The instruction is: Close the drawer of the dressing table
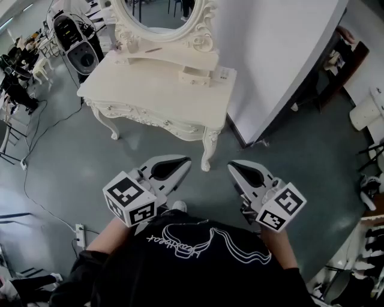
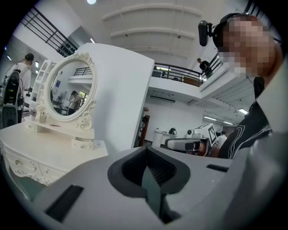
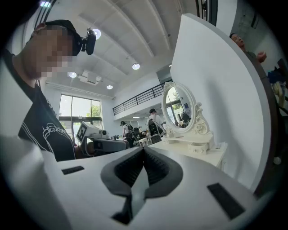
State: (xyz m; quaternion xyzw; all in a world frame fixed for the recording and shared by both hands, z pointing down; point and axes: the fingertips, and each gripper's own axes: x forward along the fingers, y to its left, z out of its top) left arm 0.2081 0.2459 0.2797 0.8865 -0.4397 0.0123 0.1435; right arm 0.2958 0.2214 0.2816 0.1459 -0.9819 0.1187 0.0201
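The cream dressing table (image 1: 138, 90) stands ahead of me by a white partition, with an oval mirror (image 1: 159, 18) on its back shelf. A small drawer (image 1: 195, 76) under the mirror shelf sticks out a little; it also shows in the left gripper view as the drawer (image 2: 83, 144) and in the right gripper view as the drawer (image 3: 198, 147). My left gripper (image 1: 185, 163) and right gripper (image 1: 233, 166) hover close to my chest, well short of the table, tips facing it. Both are shut with nothing between the jaws, as the left gripper (image 2: 146, 150) and right gripper (image 3: 144, 150) show.
The white partition (image 1: 282, 54) runs along the table's right side. A curved table leg (image 1: 208, 153) stands nearest me on grey floor. Cables (image 1: 36, 150) trail on the left, with a power strip (image 1: 80, 235). Equipment (image 1: 75, 45) and seated people are at the far left.
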